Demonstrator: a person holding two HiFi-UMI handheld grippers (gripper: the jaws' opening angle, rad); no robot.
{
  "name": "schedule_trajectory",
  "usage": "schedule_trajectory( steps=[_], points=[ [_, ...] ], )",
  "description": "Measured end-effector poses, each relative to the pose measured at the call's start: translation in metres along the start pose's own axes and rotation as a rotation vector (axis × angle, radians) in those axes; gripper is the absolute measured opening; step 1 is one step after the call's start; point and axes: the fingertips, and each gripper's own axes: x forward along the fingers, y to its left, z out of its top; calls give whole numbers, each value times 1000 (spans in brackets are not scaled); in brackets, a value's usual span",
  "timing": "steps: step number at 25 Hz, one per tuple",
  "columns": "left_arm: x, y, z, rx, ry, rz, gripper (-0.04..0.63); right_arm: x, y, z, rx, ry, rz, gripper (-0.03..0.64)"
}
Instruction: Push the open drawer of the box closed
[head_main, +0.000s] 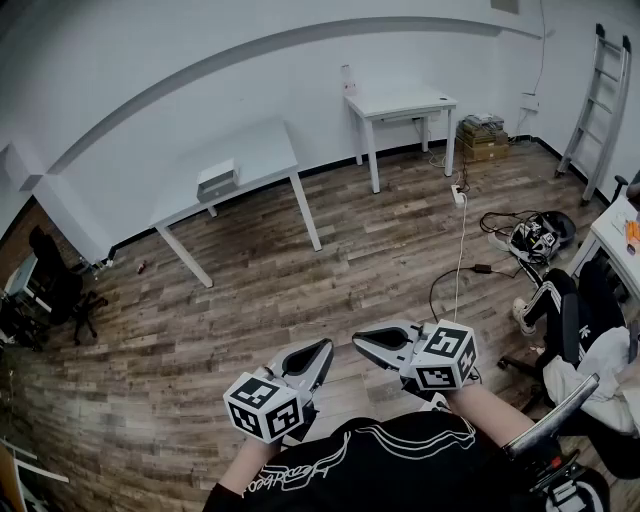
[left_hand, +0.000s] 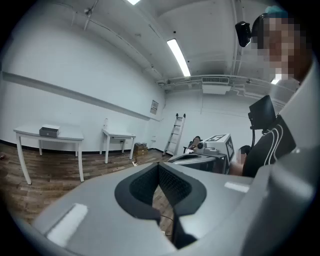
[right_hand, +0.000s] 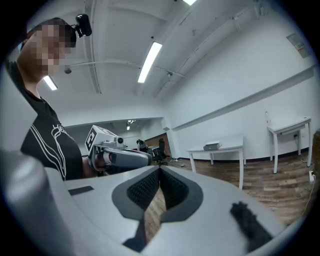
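Box (head_main: 217, 180) sits on the far-left part of a white bench (head_main: 255, 150) against the wall, well apart from both claws. It is too small in every view for me to tell how its drawer stands. The left gripper view shows the same box (left_hand: 49, 131) on the bench top.

I read the left claw (head_main: 325, 346) as closed, jaws together with nothing between them, and the right claw (head_main: 358, 343) likewise, jaws meeting at the tips and empty. Both are held close to my body, side by side, with their tips near each other.

Between the claws and the bench lies wooden floor (head_main: 250, 290). To the right of that stretch a white cable (head_main: 461, 250) runs from a power strip (head_main: 458, 194) toward me. A second bench (head_main: 400, 103) stands further right along the wall, with cardboard cartons (head_main: 483, 138) and a ladder (head_main: 598, 100) beyond it. A bag (head_main: 540, 237) lies on the floor at right, and a dark office chair (head_main: 50, 285) stands at far left.
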Motion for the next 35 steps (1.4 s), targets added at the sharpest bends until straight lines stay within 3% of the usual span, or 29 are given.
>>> schedule_trajectory(
  steps=[13,21,27,35],
  points=[
    [-28,24,-18,-60,-5,83,8,31,13,-15,24,24,81,9],
    [-33,65,-28,-95,-8,108,8,75,-1,-25,34,61,122,9],
    [-21,143,-33,-157,-10,122,8,136,-49,-31,68,102,126,9],
    [-12,319,-19,-208,9,169,8,282,-151,-20,139,113,117,9]
  ],
)
